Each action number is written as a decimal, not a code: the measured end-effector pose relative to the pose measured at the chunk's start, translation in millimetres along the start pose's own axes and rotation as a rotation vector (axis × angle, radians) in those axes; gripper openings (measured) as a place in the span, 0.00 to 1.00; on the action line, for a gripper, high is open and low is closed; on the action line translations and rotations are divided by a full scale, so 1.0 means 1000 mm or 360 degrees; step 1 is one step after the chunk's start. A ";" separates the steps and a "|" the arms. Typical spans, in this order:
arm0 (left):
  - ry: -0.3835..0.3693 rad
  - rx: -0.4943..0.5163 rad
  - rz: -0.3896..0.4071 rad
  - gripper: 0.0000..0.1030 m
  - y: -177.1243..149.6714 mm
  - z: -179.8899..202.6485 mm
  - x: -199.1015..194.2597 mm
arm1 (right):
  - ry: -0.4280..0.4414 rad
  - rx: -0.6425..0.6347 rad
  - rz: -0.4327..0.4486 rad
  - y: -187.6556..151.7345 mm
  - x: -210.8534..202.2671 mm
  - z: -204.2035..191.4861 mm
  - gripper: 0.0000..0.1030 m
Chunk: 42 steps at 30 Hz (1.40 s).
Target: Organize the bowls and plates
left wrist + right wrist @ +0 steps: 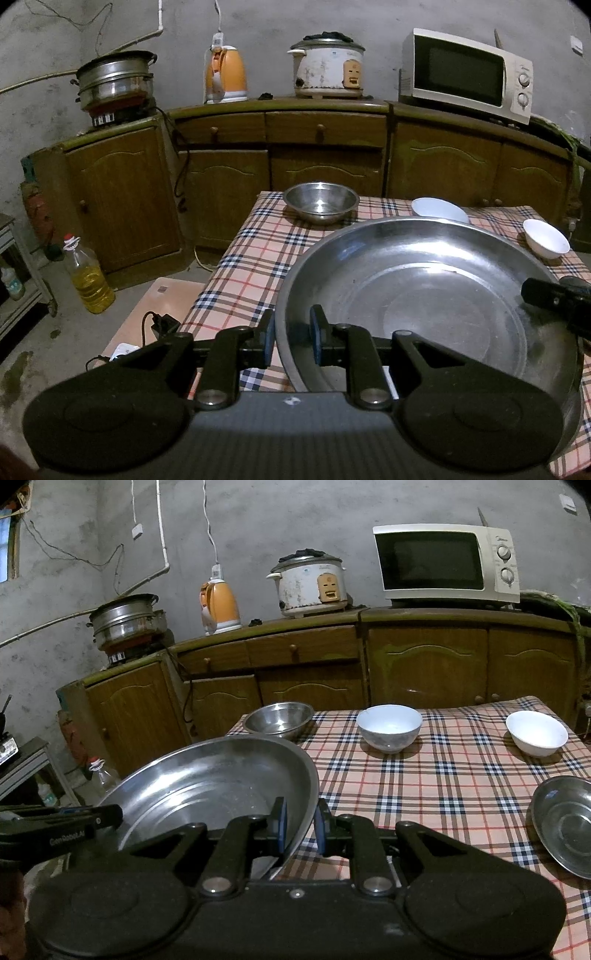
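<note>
A large steel basin (pixel 424 295) is held over the checked tablecloth (pixel 251 258). My left gripper (pixel 293 341) is shut on its left rim, one pad inside and one outside. My right gripper (pixel 301 823) is shut on the basin's (pixel 214 790) right rim. A small steel bowl (pixel 320 201) stands at the table's far left; it also shows in the right wrist view (pixel 279 720). Two white bowls (pixel 388 726) (pixel 536 732) stand along the far side. A steel plate (pixel 567 823) lies at the right edge.
Wooden cabinets (pixel 424 664) behind the table carry a microwave (pixel 443 563), rice cooker (pixel 310 585), orange kettle (pixel 219 607) and steamer pot (pixel 125 622). An oil bottle (pixel 88 277) stands on the floor at the left, next to a low pink board (pixel 147 314) with cables.
</note>
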State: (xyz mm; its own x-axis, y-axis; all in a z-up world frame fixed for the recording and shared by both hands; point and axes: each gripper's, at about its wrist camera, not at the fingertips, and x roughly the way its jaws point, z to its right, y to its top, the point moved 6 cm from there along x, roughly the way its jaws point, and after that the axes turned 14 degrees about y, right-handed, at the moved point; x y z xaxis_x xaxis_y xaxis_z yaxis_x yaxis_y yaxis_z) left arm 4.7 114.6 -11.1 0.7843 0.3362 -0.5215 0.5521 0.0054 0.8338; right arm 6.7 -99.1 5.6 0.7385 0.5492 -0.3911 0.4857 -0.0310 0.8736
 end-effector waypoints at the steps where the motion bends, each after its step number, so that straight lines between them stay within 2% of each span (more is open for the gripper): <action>1: -0.0002 0.0001 -0.0001 0.20 0.000 0.001 0.000 | -0.0001 0.0000 0.0000 0.000 -0.001 0.001 0.20; 42: -0.0059 0.0009 -0.0036 0.20 -0.013 0.018 -0.006 | -0.0058 -0.0011 -0.0031 -0.011 -0.017 0.012 0.20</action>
State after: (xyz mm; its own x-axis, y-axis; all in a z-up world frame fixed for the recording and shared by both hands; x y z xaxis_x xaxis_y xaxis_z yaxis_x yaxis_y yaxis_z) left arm -1.8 95.4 -22.1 0.7813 0.3010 -0.5467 0.5714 0.0075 0.8207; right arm -5.5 -118.0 -1.3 0.7456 0.5189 -0.4182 0.4970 -0.0147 0.8677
